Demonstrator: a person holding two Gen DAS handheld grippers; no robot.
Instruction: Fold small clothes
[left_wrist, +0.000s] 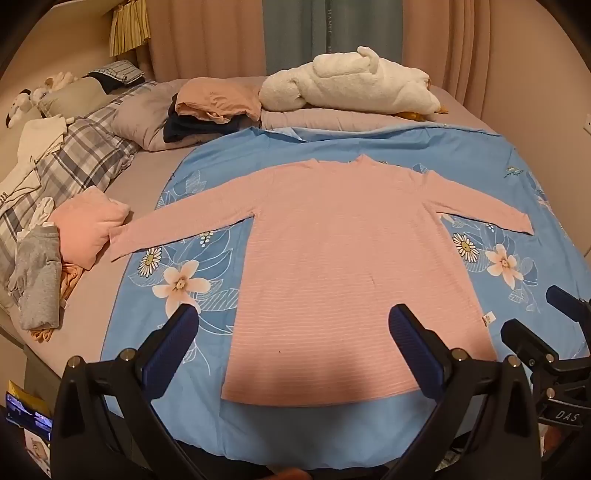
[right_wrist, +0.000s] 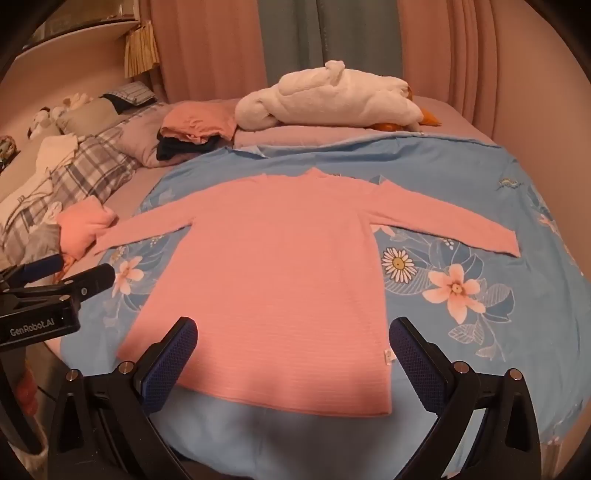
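The pink top (left_wrist: 332, 251) is lying flat on the floral sheet (left_wrist: 480, 155), folded clothes (left_wrist: 88, 225) touching its sleeve; both grippers (left_wrist: 295, 332) (right_wrist: 295, 347) are hovering wide open, empty.

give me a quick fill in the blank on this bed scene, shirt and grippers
1. The pink shirt lies flat with both sleeves spread ____.
2. It rests on a blue sheet printed with ____.
3. The left gripper and right gripper both have their jaws ____.
4. The white plush toy lies beyond the shirt's ____.

Missing words: out; flowers; open; collar
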